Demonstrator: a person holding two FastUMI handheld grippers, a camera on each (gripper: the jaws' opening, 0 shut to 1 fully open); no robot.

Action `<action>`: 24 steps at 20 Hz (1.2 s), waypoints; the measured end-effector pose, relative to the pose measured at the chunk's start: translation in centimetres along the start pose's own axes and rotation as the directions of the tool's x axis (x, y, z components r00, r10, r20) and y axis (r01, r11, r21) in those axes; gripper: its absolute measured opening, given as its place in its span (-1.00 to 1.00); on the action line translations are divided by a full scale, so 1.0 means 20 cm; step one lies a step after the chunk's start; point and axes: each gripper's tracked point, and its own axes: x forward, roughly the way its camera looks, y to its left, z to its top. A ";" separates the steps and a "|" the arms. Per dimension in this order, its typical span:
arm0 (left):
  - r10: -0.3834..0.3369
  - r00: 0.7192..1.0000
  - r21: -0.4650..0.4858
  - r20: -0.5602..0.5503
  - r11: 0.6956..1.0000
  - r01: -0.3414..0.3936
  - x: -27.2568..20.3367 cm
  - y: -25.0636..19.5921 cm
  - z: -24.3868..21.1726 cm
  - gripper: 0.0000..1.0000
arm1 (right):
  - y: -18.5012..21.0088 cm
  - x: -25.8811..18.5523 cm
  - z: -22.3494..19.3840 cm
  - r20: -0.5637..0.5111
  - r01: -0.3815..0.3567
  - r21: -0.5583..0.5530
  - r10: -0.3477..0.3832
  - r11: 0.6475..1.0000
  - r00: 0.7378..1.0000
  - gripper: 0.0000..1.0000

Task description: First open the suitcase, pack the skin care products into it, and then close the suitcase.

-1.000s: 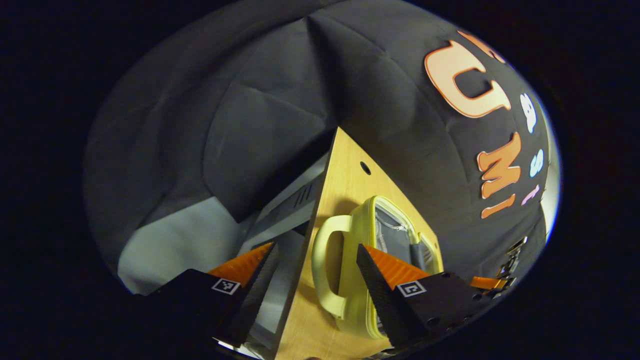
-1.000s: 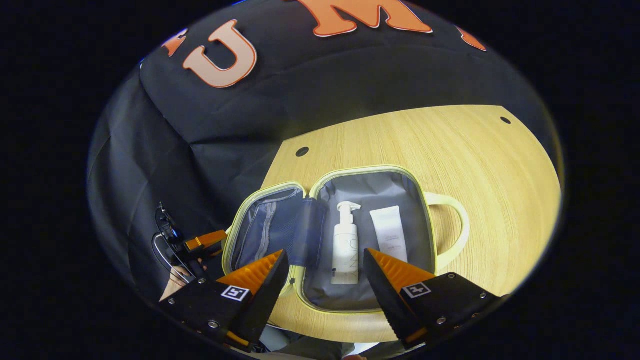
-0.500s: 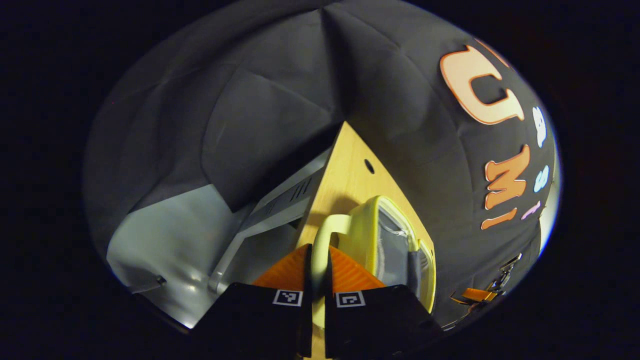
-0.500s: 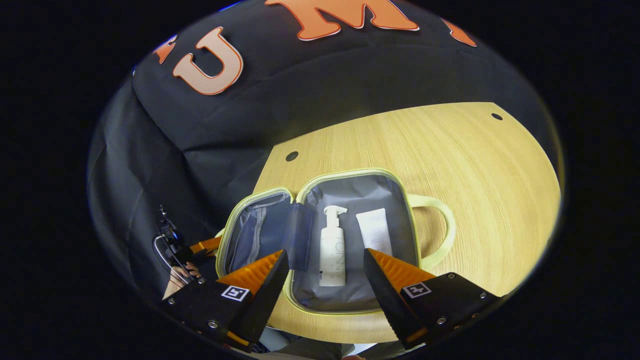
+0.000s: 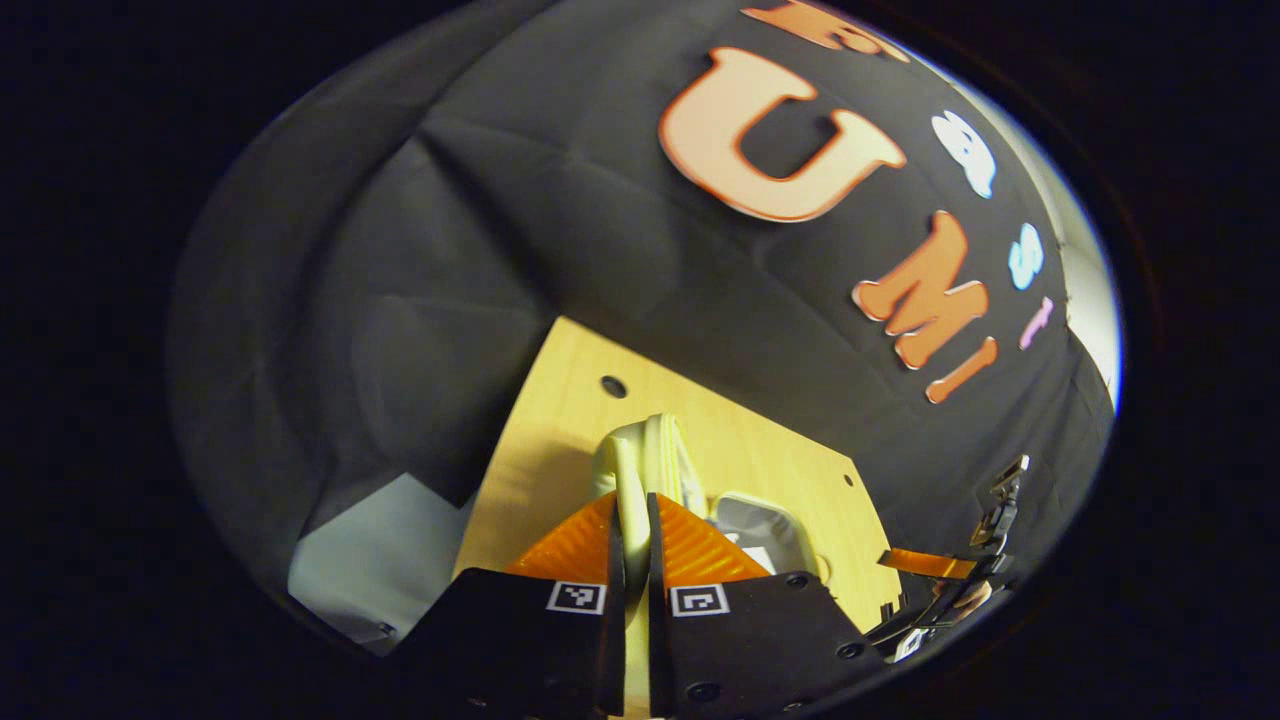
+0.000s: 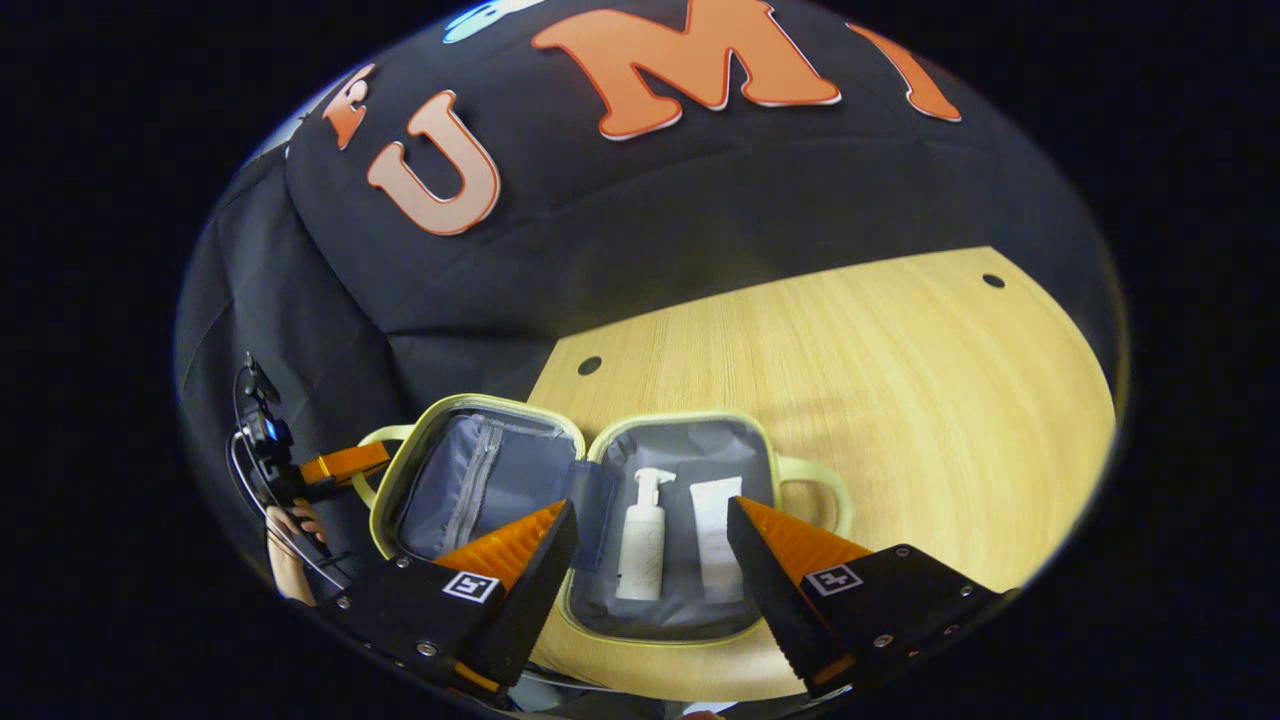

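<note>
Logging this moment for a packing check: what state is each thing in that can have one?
suitcase: open, lid half raised off the table
pump bottle: lying inside the right half
tube: lying beside the bottle
lid handle: clamped between the fingers
left gripper: shut on the handle
right gripper: open, holding nothing

wooden table (image 6: 900,380) — two round holes | black cloth wall (image 6: 700,210) behind
</note>
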 end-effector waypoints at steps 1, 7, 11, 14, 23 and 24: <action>-0.013 1.000 0.038 0.002 0.999 0.012 0.00 -0.14 0.03 -0.80 | -0.04 -0.03 0.06 0.037 0.010 -0.022 -0.009 1.000 0.999 0.91; -0.089 0.995 0.216 -0.051 0.972 0.098 0.13 -0.83 0.00 -0.80 | -0.36 -0.24 0.38 0.202 0.100 -0.075 -0.083 0.992 0.976 0.91; -0.121 0.986 0.277 -0.113 0.949 0.149 0.28 -1.17 -0.13 -0.80 | -0.60 -0.35 0.47 0.262 0.159 -0.073 -0.135 0.985 0.956 0.91; -0.140 0.978 0.280 -0.152 0.943 0.178 0.44 -1.38 -0.25 -0.80 | -0.75 -0.42 0.51 0.282 0.184 -0.070 -0.158 0.980 0.946 0.91; -0.098 0.948 0.320 -0.304 0.927 0.198 0.93 -1.77 -0.81 -0.79 | -1.15 -0.59 0.49 0.313 0.246 -0.044 -0.221 0.968 0.924 0.91; -0.082 0.947 0.325 -0.311 0.927 0.187 0.98 -1.78 -0.88 -0.79 | -1.19 -0.60 0.47 0.313 0.250 -0.043 -0.225 0.967 0.923 0.91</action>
